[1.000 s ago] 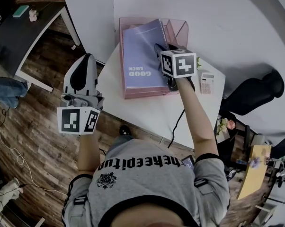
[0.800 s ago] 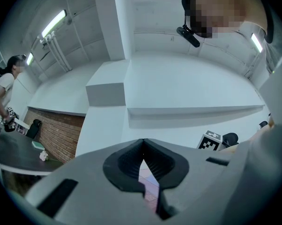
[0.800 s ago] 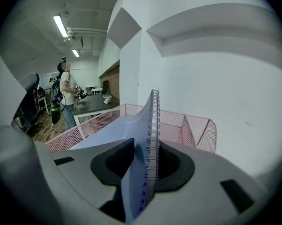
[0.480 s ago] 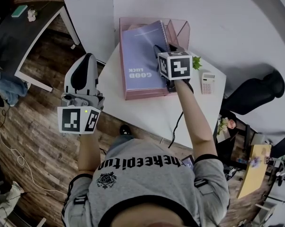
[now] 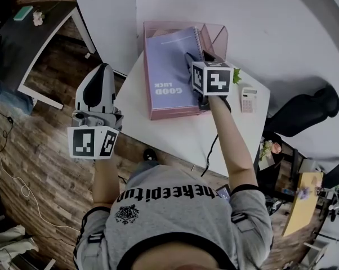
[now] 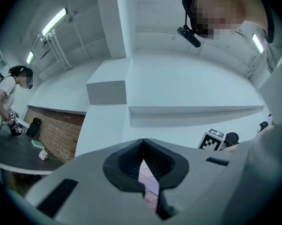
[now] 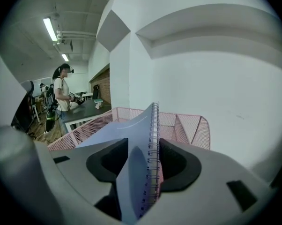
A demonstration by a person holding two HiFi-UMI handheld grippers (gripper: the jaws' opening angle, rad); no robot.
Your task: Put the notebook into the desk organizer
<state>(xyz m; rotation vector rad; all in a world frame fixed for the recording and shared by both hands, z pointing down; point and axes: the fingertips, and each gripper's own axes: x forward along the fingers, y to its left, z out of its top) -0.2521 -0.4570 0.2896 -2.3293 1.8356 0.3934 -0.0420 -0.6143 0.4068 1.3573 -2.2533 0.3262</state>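
Right gripper (image 5: 196,59): jaws just opened, slack astride notebook (image 5: 168,66) spine, which runs straight ahead into organizer (image 5: 216,34). Left gripper (image 5: 103,71) closed, empty, well apart

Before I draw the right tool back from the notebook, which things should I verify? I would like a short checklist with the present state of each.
1. Notebook inside the desk organizer: ok, it lies in the pink tray, cover up.
2. Right tool released: ok, its jaws have just been opening and stand apart, pads off the paper.
3. Jaws clear of the notebook: not ok, the spiral edge stands between them.
4. Notebook lies fully flat: cannot tell.
5. Left tool out of the way: ok, shut, empty, beside the table.
6. Calculator clear of the right arm: ok, apart from it.
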